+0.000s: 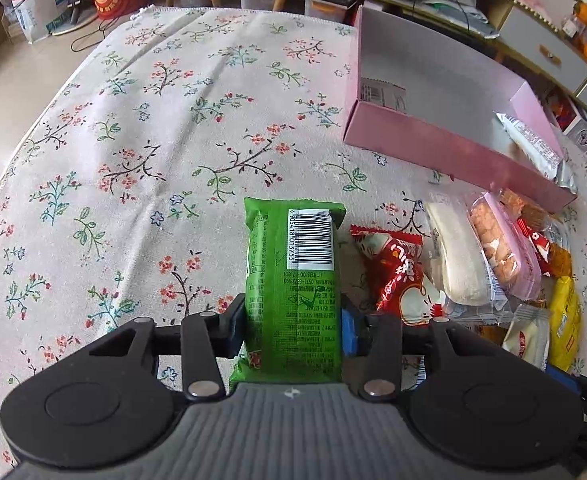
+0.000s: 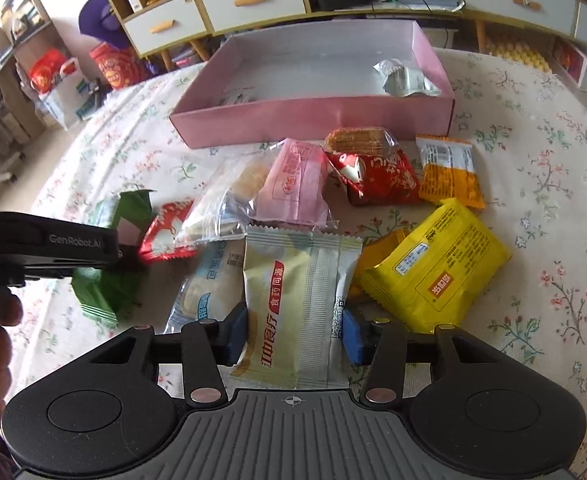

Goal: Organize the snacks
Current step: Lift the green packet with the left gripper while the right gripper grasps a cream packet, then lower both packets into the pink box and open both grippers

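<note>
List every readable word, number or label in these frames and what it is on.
"GenRobot.AI": side of the left gripper.
"6 905418 013755": barcode on the green packet.
"江中食疗" and "食药同源": cream packet.
Fine print on the yellow packet and other snacks: too small to read.

A green snack packet point(image 1: 293, 292) stands lengthwise, barcode up, clamped at its sides. A pale cream packet point(image 2: 297, 312) with red lettering lies likewise pinched. Other snacks — red, yellow point(image 2: 433, 276), pink-wrapped — crowd before an open pink box point(image 2: 313, 120) holding one silvery packet point(image 2: 403, 78).
</note>
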### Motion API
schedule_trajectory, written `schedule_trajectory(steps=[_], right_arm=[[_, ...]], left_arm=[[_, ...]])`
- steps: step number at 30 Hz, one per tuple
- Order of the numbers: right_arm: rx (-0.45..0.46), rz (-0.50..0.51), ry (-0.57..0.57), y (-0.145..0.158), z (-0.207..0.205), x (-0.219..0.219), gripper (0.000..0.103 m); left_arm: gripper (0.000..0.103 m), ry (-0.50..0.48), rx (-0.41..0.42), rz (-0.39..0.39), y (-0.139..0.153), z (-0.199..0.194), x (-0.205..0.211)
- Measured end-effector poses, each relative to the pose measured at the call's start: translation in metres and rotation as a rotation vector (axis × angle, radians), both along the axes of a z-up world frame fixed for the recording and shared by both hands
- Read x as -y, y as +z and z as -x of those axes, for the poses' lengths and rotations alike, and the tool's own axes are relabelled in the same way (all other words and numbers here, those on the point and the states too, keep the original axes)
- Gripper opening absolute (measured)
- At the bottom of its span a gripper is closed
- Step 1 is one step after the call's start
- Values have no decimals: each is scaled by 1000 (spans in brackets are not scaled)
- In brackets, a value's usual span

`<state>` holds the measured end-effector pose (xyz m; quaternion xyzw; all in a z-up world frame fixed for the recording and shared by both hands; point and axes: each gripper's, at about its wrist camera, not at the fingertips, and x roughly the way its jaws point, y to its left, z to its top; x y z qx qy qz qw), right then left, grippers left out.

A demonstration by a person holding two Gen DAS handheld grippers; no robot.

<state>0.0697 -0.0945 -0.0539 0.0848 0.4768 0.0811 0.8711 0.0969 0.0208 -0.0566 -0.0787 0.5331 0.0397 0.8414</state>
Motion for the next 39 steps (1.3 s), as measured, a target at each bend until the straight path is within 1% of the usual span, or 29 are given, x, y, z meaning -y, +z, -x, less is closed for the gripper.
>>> schedule_trajectory(steps=[8,14,21,27,32,39], right_arm=[[6,-34,-6,7,2,2,46],[48,-33,-3,21,3,2,46],[85,-21,22,31,-4,-5,46],[122,-14,36,41,-14,-4,47],[141,2,46,47,-32,-5,47],[146,-3,35,52,-57,2,47]], left_arm=[[41,-7,38,13,10,4,-1],[41,-24,104,9,24,9,2],[41,-35,160,14,32,7,6],[41,-34,201,8,39,3,10],[41,-33,222,8,43,-6,17],[41,-74,295,-45,50,-28,32]])
